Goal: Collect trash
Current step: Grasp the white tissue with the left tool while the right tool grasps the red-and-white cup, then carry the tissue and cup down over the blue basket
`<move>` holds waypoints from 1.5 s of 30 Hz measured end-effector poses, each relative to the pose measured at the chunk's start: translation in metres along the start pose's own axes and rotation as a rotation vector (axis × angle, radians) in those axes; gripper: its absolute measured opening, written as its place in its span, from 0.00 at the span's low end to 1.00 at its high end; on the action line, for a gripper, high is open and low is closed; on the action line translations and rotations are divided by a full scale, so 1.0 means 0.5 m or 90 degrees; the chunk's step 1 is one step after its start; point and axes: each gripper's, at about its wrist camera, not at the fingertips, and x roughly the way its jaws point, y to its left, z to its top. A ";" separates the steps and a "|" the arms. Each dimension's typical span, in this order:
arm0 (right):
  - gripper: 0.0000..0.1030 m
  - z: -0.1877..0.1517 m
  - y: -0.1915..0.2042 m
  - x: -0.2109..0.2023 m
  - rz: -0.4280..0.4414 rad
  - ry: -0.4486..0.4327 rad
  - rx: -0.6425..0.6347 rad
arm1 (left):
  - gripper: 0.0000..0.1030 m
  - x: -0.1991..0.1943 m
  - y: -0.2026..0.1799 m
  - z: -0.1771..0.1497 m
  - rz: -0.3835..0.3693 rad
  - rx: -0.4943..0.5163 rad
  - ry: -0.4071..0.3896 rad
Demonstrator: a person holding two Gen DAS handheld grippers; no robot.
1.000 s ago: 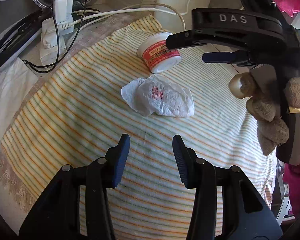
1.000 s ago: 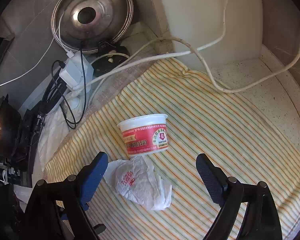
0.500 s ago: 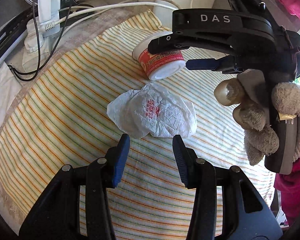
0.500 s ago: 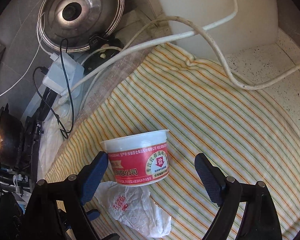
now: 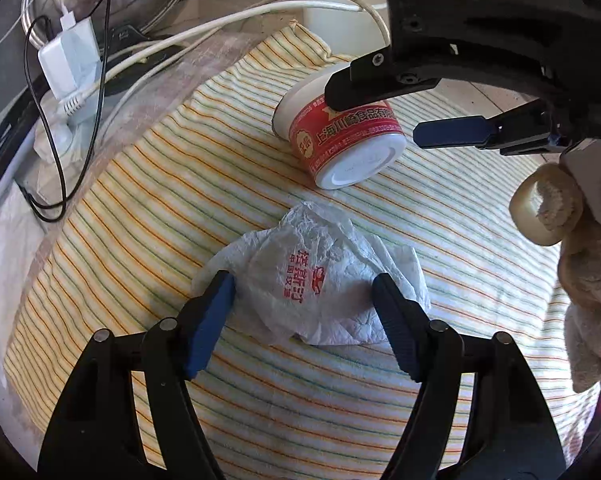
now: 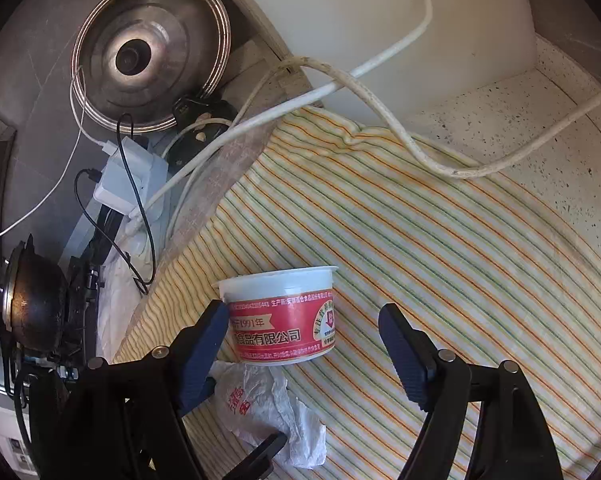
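Observation:
A crumpled white paper wrapper with red print lies on a striped cloth. My left gripper is open, its fingers on either side of the wrapper. A red and white plastic cup lies on its side just beyond. My right gripper is open around the cup, left finger close to it, right finger apart. It also shows in the left wrist view, over the cup. The wrapper also shows in the right wrist view, below the cup.
A white power strip with black and white cables, a steel pot lid and a dark wok crowd the left. A white appliance stands behind the cloth. A thick white cable crosses the speckled counter.
Both grippers moved forward. The left one opened wider and now straddles the wrapper. The right one came down around the cup.

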 end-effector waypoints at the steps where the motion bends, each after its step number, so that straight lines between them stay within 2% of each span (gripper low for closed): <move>1: 0.77 0.000 -0.003 -0.002 0.001 0.000 0.004 | 0.58 -0.002 0.001 -0.001 0.006 0.001 -0.003; 2: 0.78 0.000 -0.005 -0.003 0.003 0.001 0.007 | 0.47 -0.005 0.008 -0.004 0.011 -0.004 -0.006; 3: 0.78 0.000 -0.006 -0.005 0.004 0.001 0.008 | 0.40 -0.009 0.020 -0.007 0.014 -0.009 -0.009; 5: 0.78 -0.002 -0.005 -0.004 0.005 0.002 0.009 | 0.17 -0.018 0.047 -0.012 0.002 -0.023 -0.010; 7: 0.78 -0.003 -0.002 0.000 0.009 0.007 0.010 | 0.06 -0.023 0.081 -0.013 -0.018 -0.051 -0.002; 8: 0.79 -0.004 0.000 0.003 0.010 0.010 0.011 | 0.04 -0.020 0.094 -0.006 -0.027 -0.064 0.002; 10: 0.82 -0.005 0.003 0.008 0.009 0.016 0.010 | 0.02 -0.026 0.110 -0.005 -0.031 -0.078 0.002; 18: 0.82 -0.013 0.031 0.043 0.021 0.036 -0.006 | 0.02 -0.077 0.134 -0.051 -0.041 -0.097 -0.002; 20: 0.78 -0.017 0.039 0.051 0.025 0.040 -0.010 | 0.01 -0.088 0.137 -0.059 -0.039 -0.095 -0.007; 22: 0.66 -0.022 0.050 0.056 0.040 0.045 -0.014 | 0.01 -0.108 0.146 -0.072 -0.037 -0.096 -0.012; 25: 0.66 -0.029 0.067 0.053 0.030 0.043 -0.026 | 0.01 -0.132 0.158 -0.084 -0.035 -0.098 -0.021; 32: 0.65 -0.071 0.082 0.010 0.036 0.009 -0.019 | 0.01 -0.185 0.173 -0.102 -0.025 -0.080 -0.047; 45: 0.65 -0.205 0.085 -0.081 0.027 -0.038 0.011 | 0.01 -0.260 0.183 -0.141 -0.033 -0.043 -0.078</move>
